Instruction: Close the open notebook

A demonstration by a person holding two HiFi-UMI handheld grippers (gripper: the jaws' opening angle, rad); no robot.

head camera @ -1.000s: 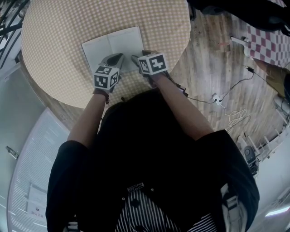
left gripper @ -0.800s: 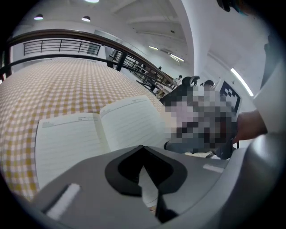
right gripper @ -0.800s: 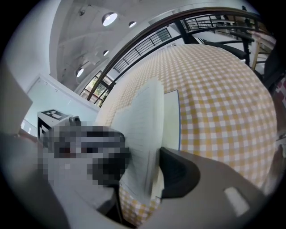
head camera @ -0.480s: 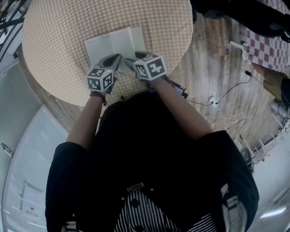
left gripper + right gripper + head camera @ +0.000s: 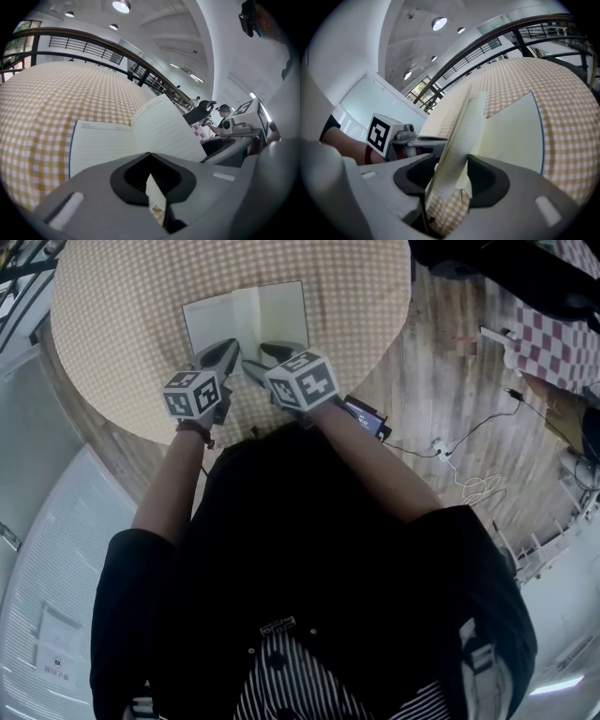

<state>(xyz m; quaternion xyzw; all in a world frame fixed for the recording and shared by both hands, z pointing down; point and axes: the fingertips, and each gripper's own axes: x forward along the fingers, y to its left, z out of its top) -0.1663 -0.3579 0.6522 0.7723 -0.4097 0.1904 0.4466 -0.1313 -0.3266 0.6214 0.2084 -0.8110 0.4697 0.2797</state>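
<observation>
Head view: notebook (image 5: 246, 317) lies open on the round check-cloth counter (image 5: 122, 324), just ahead of both hand-held grippers. Both tips are at its near edge, by the spine. Left hand-held gripper (image 5: 228, 354) and right hand-held gripper (image 5: 269, 352) sit side by side, close but apart. Marker cubes are toward the person.

Vs 1 s ago and 0.5 s ago: both still at that same near edge, no change of grip spot. Notebook + counter sit a bit higher in frame and the cubes have slid left. Too small here to tell how far the pages have risen.

Left gripper view: left hand-held gripper (image 5: 152, 176) has jaws all but together, w/ a thin white sliver of paper in the slit between them. Beyond the tips the notebook's (image 5: 103, 145) left page lies flat. The right-side pages curve up off the counter.

Right gripper view: right hand-held gripper (image 5: 452, 176) is clamped on a thick bundle of pages (image 5: 459, 140), jaws only as far apart as the bundle is thick. The bundle stands nearly upright ahead of the tips. Rest of the notebook (image 5: 511, 136) lies flat to its right. Left hand-held gripper (image 5: 417, 138) is just beside it on the left.
</observation>
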